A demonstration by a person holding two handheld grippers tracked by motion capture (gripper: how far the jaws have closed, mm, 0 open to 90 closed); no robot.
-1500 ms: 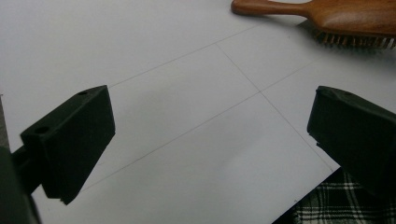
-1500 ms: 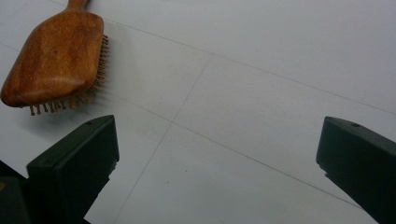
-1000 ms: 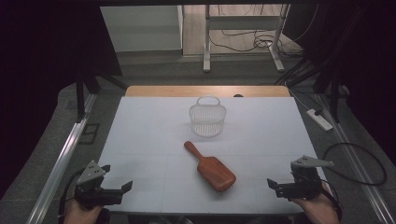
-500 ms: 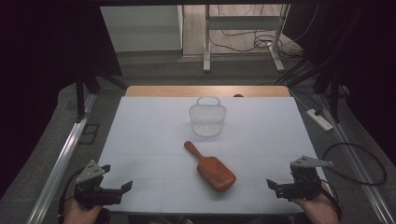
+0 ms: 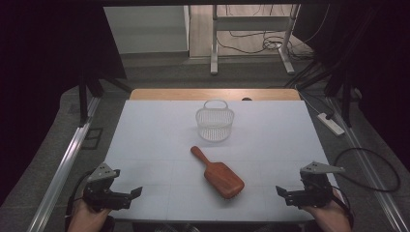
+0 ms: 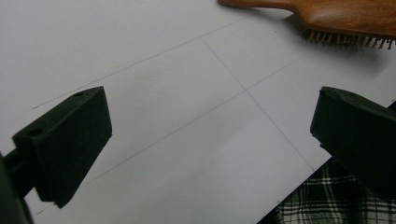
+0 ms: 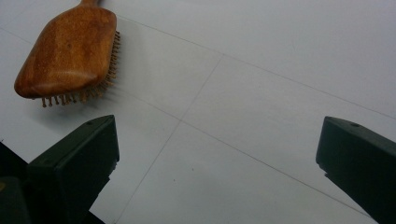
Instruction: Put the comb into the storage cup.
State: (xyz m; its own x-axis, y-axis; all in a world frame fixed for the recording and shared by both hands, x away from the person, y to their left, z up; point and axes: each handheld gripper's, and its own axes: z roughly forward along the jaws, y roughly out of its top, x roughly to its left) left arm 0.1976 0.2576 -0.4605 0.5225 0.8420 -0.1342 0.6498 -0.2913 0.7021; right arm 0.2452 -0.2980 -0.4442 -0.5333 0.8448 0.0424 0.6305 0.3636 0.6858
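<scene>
A wooden hairbrush point(image 5: 218, 172) lies bristles down near the middle front of the white table, handle pointing to the far left. Behind it stands a small white wire basket point(image 5: 215, 123). My left gripper point(image 5: 130, 195) rests at the front left corner, open, nothing between its jaws. My right gripper point(image 5: 285, 194) sits at the front right corner, also open and holding nothing. In the left gripper view the hairbrush point(image 6: 336, 16) shows at the top right, and my left gripper point(image 6: 210, 144) spans bare table. In the right gripper view the hairbrush point(image 7: 67, 51) lies at the upper left, beyond my right gripper point(image 7: 217, 163).
The white table top point(image 5: 145, 135) has thin grid lines. A wooden strip point(image 5: 169, 94) runs along its far edge. A power strip point(image 5: 330, 123) and cables lie on the floor at the right. Checked cloth point(image 6: 336, 205) shows below the table's front edge.
</scene>
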